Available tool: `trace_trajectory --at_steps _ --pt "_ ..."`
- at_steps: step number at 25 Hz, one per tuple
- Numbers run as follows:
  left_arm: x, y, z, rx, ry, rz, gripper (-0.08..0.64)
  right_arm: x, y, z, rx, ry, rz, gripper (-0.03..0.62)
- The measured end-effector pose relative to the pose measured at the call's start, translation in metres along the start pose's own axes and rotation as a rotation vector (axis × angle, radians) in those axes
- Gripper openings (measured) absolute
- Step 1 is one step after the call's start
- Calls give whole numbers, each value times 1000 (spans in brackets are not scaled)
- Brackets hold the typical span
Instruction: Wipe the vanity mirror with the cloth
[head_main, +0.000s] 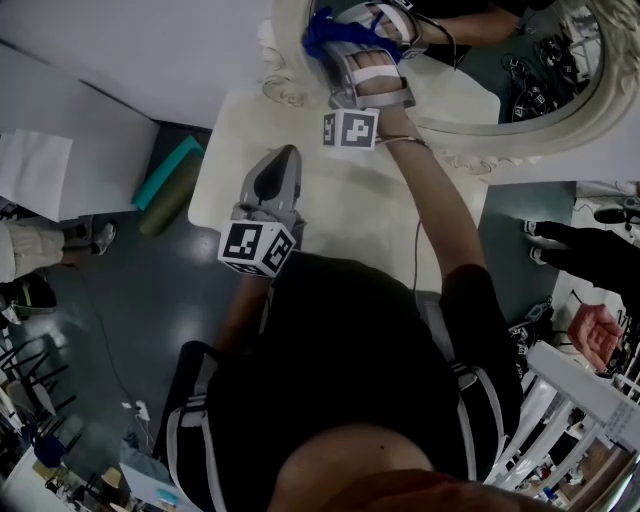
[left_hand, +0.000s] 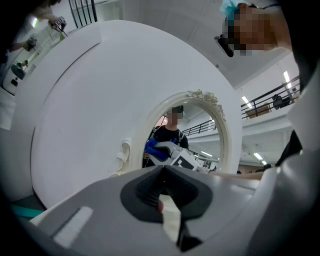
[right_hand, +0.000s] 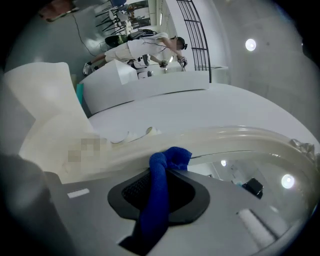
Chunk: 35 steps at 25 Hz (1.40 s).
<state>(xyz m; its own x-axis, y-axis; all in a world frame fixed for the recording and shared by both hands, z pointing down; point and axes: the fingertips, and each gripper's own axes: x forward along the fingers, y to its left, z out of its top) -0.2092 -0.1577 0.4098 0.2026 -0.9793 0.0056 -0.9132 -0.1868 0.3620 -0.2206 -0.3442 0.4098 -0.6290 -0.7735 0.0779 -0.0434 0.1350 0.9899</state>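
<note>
bunched blue cloth (right_hand: 168, 164) at ornate oval mirror (head_main: 505, 72)

The right arm (head_main: 432, 195) is stretched far out from the body. The right gripper (head_main: 333, 38) is held at the far end of the reach, with its jaws clamped on a blue cloth (right_hand: 156, 200) that is bunched up past the tips. The left arm (head_main: 243, 305) is kept bent, close to the body. The left gripper (head_main: 286, 155) is held nearer and to the left, pointed away from the body, with its jaws pressed together and nothing between them.
</note>
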Motion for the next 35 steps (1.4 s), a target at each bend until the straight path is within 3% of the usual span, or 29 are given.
trace_trajectory --at_steps 8,16,23,31,35 --pt "-15 12 -8 -9 4 48 12 -10 94 -30 1 41 170 69" --pt "-21 12 -12 -10 12 56 12 -28 166 -68 115 101 312 66" --pt "-20 8 -14 -9 21 42 12 -50 195 -102 301 177 426 61" --pt "-19 4 -21 -18 42 20 12 -74 213 -139 622 321 629 60" --pt "-16 0 -25 -24 54 5 12 -78 213 -142 727 310 688 61"
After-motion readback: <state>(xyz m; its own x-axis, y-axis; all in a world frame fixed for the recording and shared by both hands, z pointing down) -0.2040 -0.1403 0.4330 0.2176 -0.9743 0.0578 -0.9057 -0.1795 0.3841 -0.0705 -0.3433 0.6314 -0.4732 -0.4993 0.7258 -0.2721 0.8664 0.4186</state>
